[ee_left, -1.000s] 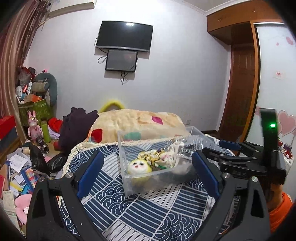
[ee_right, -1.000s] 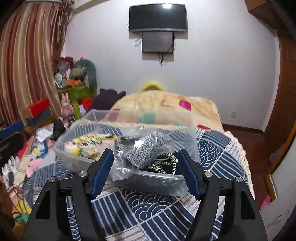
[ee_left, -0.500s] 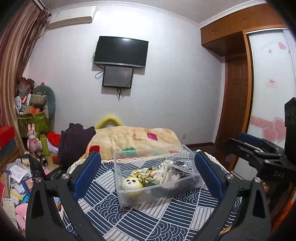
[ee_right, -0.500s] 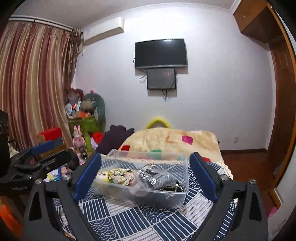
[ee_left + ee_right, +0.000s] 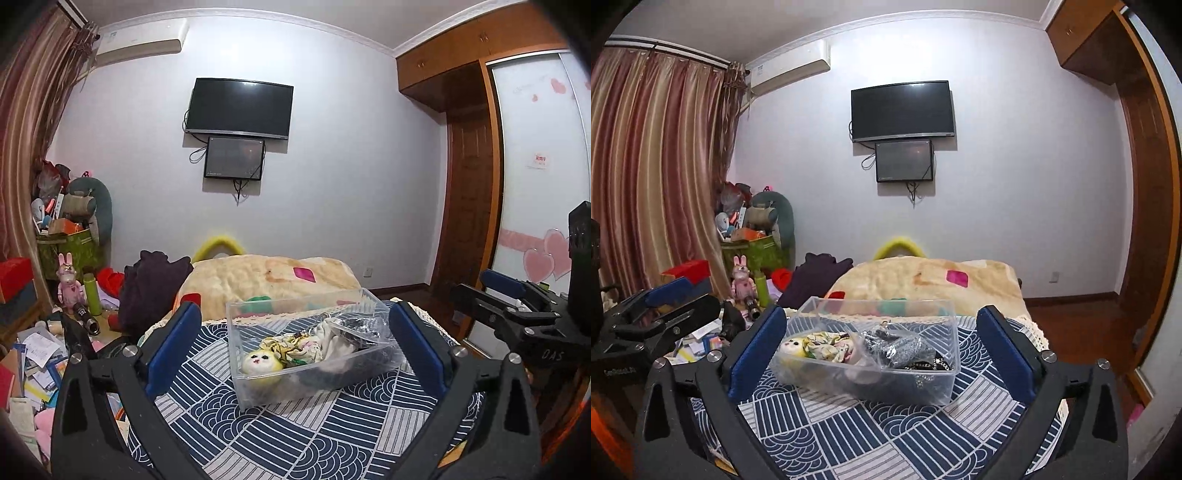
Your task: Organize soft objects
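Both grippers hover above and short of the bin, well apart from it, and neither carries anything: the left gripper has its jaws spread wide with the bin framed between its blue pads, and the right gripper is spread just as wide around the same view of the bin. Judging from this, the packing step looks finished or nearly so, since the soft things appear gathered in the one clear container and none lies loose on the blue patterned cloth around it. The bin sits on that cloth, at the near end of the bed, in front of a beige blanket. Inside, toward its left end, rests a yellow plush with a white face, leaning against the front wall; beside it lies a bundle of floral fabric; toward the right end sits a clear bag holding something grey and speckled, with a dark beaded or chained item under it that is too small to identify. The contents lie loosely heaped and reach partway up the walls. If anything more is called for, it would be a check for stray soft items, perhaps among the clutter on the floor at the left, or a two-handed grasp on the bin's short sides to move it; which of these is meant cannot be told.
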`<state>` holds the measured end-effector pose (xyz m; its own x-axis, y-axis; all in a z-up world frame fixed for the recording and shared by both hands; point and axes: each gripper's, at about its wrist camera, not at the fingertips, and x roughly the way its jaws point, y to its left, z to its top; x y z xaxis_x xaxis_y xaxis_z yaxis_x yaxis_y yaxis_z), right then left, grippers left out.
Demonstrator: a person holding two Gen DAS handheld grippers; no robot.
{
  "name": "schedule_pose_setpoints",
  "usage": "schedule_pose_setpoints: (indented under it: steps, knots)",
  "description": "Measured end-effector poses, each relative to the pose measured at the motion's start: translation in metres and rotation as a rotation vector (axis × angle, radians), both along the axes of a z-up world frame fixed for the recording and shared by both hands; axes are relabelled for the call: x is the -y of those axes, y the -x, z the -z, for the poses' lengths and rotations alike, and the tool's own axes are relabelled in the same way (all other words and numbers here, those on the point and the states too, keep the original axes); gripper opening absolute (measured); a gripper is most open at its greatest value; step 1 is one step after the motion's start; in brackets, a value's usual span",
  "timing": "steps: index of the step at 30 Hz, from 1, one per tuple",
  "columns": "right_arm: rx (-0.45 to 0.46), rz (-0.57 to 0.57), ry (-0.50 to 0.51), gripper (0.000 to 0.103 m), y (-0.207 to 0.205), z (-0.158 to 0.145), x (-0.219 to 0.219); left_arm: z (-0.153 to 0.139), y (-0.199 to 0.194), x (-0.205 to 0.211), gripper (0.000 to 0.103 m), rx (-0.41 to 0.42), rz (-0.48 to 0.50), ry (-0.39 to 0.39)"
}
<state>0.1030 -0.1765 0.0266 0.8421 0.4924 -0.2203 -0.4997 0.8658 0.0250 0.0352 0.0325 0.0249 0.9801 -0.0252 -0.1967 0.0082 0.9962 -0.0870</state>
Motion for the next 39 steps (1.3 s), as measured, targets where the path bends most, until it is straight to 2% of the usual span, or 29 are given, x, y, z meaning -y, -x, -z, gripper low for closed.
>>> schedule_pose_setpoints:
  steps: [39]
  knots:
    - [0.010, -0.006, 0.004, 0.103, 0.0098, -0.0008, -0.0003, -0.0009, 0.0039, 0.0048, 0.103, 0.011, 0.012, -0.014]
